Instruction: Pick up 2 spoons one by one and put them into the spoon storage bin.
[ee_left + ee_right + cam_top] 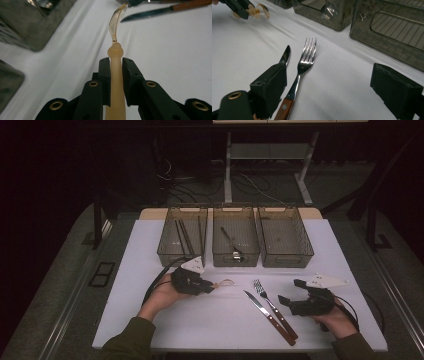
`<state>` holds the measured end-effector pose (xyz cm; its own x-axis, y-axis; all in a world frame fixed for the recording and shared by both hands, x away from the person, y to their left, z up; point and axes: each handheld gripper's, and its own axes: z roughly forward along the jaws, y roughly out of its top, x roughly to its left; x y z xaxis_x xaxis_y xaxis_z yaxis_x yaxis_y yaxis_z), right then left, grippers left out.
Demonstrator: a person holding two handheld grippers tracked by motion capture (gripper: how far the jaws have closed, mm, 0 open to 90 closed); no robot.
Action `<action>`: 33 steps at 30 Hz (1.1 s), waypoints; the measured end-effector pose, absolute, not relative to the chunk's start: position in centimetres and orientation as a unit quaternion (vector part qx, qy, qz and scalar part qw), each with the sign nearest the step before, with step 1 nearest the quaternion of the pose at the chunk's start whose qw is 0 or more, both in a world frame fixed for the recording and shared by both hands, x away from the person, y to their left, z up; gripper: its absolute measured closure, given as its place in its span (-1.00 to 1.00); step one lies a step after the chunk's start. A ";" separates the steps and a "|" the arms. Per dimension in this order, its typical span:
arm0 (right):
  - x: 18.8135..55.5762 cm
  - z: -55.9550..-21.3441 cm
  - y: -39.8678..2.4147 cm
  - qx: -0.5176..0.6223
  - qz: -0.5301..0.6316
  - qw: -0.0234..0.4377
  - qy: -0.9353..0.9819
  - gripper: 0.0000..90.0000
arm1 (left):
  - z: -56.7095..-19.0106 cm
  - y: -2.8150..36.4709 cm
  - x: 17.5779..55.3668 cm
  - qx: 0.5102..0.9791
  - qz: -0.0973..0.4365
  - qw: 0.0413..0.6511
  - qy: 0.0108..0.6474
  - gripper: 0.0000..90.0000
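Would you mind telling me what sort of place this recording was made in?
Probably a lab or test bench, not a kitchen: a white table in a dark room, cables on the floor behind, three sorting bins in a row, and cutlery such as a fork laid out.

Three bins [236, 251] are set side by side across the far part of the table [150, 250], so the way forward is closed there. In front of them a bare strip of cloth is left. The middle near part is blocked by a knife [269, 317] and a fork [272, 307], laid just beside each other. Between these and the left gripper [212, 286], free room is seen.
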<state>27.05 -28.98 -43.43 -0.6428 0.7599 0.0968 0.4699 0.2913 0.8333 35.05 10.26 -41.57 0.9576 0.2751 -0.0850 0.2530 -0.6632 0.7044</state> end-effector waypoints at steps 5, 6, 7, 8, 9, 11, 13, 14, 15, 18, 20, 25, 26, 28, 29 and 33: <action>26.5 -43.6 -29.1 0.392 0.462 0.162 0.779 -0.73 | -40.5 9.7 35.5 0.906 0.025 0.391 0.158 0.72; 26.4 -43.6 -29.1 0.390 0.462 0.161 0.780 -0.73 | -40.3 9.6 35.6 0.905 0.026 0.394 0.160 0.72; 26.3 -43.7 -29.1 0.388 0.464 0.164 0.779 -0.73 | -40.1 9.5 35.6 0.904 0.028 0.394 0.161 0.72; 26.3 -43.8 -29.1 0.388 0.464 0.162 0.780 -0.73 | -40.0 9.3 35.7 0.904 0.032 0.394 0.165 0.72; 26.2 -43.9 -29.1 0.387 0.462 0.161 0.782 -0.73 | -39.8 9.2 35.8 0.904 0.033 0.393 0.166 0.72; 26.0 -44.0 -29.1 0.386 0.460 0.164 0.783 -0.73 | -39.4 9.0 36.1 0.904 0.036 0.392 0.168 0.72; 25.8 -44.0 -29.2 0.386 0.461 0.163 0.782 -0.73 | -39.1 8.8 36.3 0.903 0.037 0.394 0.169 0.72; 25.6 -44.0 -29.3 0.387 0.461 0.160 0.782 -0.73 | -38.8 8.7 36.5 0.902 0.039 0.394 0.172 0.72; 25.6 -44.1 -29.4 0.385 0.464 0.158 0.782 -0.73 | -38.6 8.7 36.6 0.901 0.040 0.395 0.174 0.72; 25.4 -44.2 -29.7 0.384 0.465 0.150 0.784 -0.73 | -38.2 8.4 37.2 0.899 0.049 0.393 0.186 0.72; 25.2 -44.2 -29.8 0.381 0.462 0.150 0.786 -0.73 | -37.8 8.2 37.7 0.899 0.053 0.391 0.191 0.72; 25.2 -44.2 -29.8 0.378 0.462 0.145 0.789 -0.73 | -37.0 7.3 38.6 0.895 0.069 0.393 0.199 0.73; 25.2 -44.3 -29.8 0.377 0.461 0.145 0.790 -0.73 | -36.9 7.1 38.8 0.894 0.071 0.395 0.201 0.73; 25.2 -44.2 -29.9 0.379 0.462 0.144 0.789 -0.73 | -36.6 6.8 39.1 0.892 0.079 0.394 0.206 0.73; 25.2 -44.2 -30.0 0.381 0.463 0.144 0.787 -0.73 | -36.4 6.6 39.2 0.891 0.081 0.395 0.209 0.73; 25.2 -44.0 -30.2 0.385 0.468 0.152 0.781 -0.73 | -35.6 5.9 40.1 0.886 0.095 0.394 0.224 0.73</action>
